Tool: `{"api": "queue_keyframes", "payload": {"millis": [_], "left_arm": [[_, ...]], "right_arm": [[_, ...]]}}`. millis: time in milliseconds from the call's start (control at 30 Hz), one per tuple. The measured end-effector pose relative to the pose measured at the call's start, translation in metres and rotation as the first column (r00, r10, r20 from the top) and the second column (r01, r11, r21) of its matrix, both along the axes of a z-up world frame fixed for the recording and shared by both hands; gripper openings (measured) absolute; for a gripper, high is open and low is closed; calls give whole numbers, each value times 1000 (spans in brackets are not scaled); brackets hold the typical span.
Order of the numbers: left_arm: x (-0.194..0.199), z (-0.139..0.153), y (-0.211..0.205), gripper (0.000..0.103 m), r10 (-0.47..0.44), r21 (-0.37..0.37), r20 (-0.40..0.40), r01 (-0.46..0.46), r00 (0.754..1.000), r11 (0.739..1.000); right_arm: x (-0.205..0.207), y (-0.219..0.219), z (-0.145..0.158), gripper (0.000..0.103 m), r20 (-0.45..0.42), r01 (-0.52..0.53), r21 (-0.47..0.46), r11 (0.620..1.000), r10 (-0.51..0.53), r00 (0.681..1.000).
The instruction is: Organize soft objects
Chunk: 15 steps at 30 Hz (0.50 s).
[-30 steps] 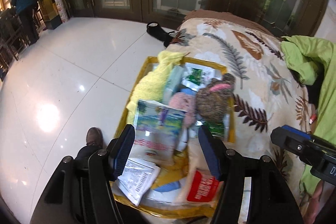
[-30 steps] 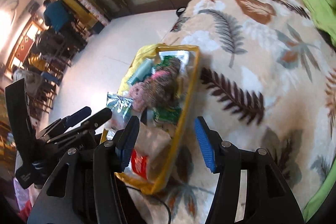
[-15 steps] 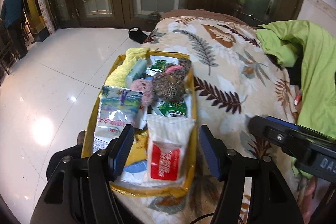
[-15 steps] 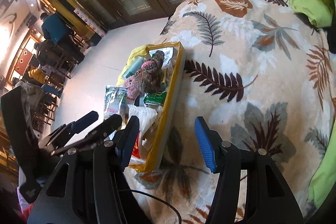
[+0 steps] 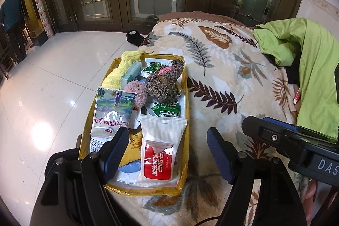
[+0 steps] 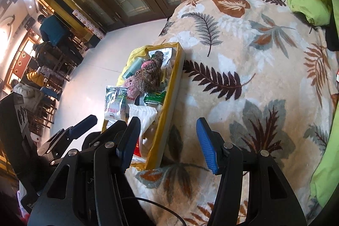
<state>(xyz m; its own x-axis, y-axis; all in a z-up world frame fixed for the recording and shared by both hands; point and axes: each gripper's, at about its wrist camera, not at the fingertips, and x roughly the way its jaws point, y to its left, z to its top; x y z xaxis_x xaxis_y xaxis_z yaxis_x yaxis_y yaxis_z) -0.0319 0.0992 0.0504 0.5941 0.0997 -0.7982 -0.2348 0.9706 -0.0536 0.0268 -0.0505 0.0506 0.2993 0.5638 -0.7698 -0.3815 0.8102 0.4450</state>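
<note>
Left wrist view
- Left tool (image 5: 167, 151): jaws apart and opening; nothing gripped, the pads press on nothing.
- Yellow tray (image 5: 184, 137): just ahead of the left tool, on the leaf-print blanket (image 5: 222, 69) at its edge beside the floor (image 5: 42, 82). Long axis runs away from the tool.
- Red-label packet (image 5: 161, 147): nearest item, lying in the tray between the two pad lines; long axis along the tray, red end toward the tool.
- Hidden: the left pad covers the lower corner of the picture-print pouch (image 5: 112, 113); the flat items under it cannot be identified.
- Knitted toy (image 5: 165, 83): far half of the tray, on top of green sachets; pink plush (image 5: 137, 92) touching it on the left.
- Yellow towel (image 5: 118, 71): far left corner, partly draped over the rim.
- Right tool (image 5: 296, 145): only its body shows, cut off at the right edge.
- Green garment (image 5: 313, 69): well right of the tool, cut off.

Right wrist view
- Right tool (image 6: 167, 141): jaws apart, empty, over the blanket.
- Tray: ahead and left of this tool, seen edge-on; near-end contents masked by the left pad.
- Left tool: partly visible at lower left, tips only.
</note>
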Motion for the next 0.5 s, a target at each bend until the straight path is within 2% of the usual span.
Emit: {"api": "queue_keyframes", "payload": {"millis": [233, 367, 500], "left_arm": [[2, -1, -6, 76, -14, 25, -10, 15, 1000, 1000], [0, 1, -11, 77, -39, 31, 14, 38, 999, 999], [6, -1, -15, 80, -30, 77, -33, 33, 999, 997]], "right_arm": [[1, -3, -4, 55, -15, 12, -5, 1000, -12, 1000], [2, -5, -5, 55, -20, 19, -3, 1000, -19, 1000], [3, -7, -6, 55, -21, 22, -2, 1000, -22, 1000]]}}
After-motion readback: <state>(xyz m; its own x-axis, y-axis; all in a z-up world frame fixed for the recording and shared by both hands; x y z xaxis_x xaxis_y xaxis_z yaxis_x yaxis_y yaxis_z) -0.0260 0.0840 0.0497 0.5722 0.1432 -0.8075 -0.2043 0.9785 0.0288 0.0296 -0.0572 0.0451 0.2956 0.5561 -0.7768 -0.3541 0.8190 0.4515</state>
